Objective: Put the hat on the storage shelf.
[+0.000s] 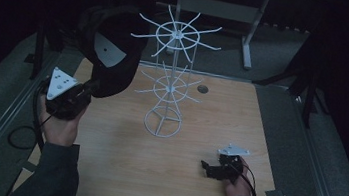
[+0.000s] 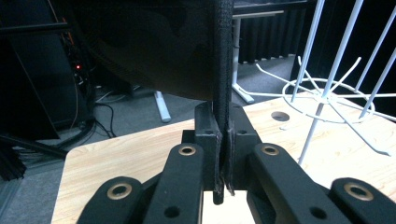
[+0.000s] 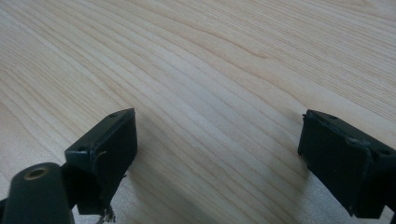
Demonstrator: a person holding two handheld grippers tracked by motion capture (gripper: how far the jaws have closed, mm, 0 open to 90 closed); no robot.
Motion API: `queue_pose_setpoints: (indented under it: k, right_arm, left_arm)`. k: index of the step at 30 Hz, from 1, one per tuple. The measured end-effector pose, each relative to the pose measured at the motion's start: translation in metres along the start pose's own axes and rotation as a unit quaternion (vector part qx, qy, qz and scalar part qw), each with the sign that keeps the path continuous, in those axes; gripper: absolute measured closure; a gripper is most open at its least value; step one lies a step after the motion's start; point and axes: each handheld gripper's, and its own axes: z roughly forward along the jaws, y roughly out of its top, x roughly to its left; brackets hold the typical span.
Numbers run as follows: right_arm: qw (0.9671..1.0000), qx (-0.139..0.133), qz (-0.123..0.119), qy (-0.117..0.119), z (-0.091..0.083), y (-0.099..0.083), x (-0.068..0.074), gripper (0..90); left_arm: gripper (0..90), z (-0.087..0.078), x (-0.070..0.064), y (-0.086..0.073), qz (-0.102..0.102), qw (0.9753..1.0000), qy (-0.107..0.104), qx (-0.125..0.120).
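Observation:
A black cap (image 1: 110,50) with a grey patch inside hangs in the air over the table's far left, just left of the white wire rack (image 1: 170,77). My left gripper (image 1: 90,87) is shut on the cap's edge. In the left gripper view the jaws pinch a black strip of the cap (image 2: 222,70) at the left gripper (image 2: 222,154), with the cap's dark cloth above. The rack (image 2: 327,88) stands to the right there. My right gripper (image 1: 208,168) rests low over the table at the front right, open. The right gripper (image 3: 217,154) has only bare wood between its jaws.
The wooden table (image 1: 118,171) has a small round hole (image 1: 202,89) behind the rack. The rack's thin arms spread at two levels and reach toward the cap. Dark floor, a cable loop (image 1: 19,137) and stand legs surround the table.

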Motion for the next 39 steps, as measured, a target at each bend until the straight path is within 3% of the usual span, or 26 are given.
queue_pose_setpoints:
  k: [9,39]
  right_arm:
    - [1.0,0.0,0.0,0.0,0.0,0.0,0.0,11.6]
    - [1.0,0.0,0.0,0.0,0.0,0.0,0.0,11.7]
  left_arm:
    - [86.5,0.0,-0.004,0.003,0.014,0.9999,0.006,-0.002]
    - [86.5,0.003,-0.012,-0.001,0.044,0.999,-0.005,-0.001]
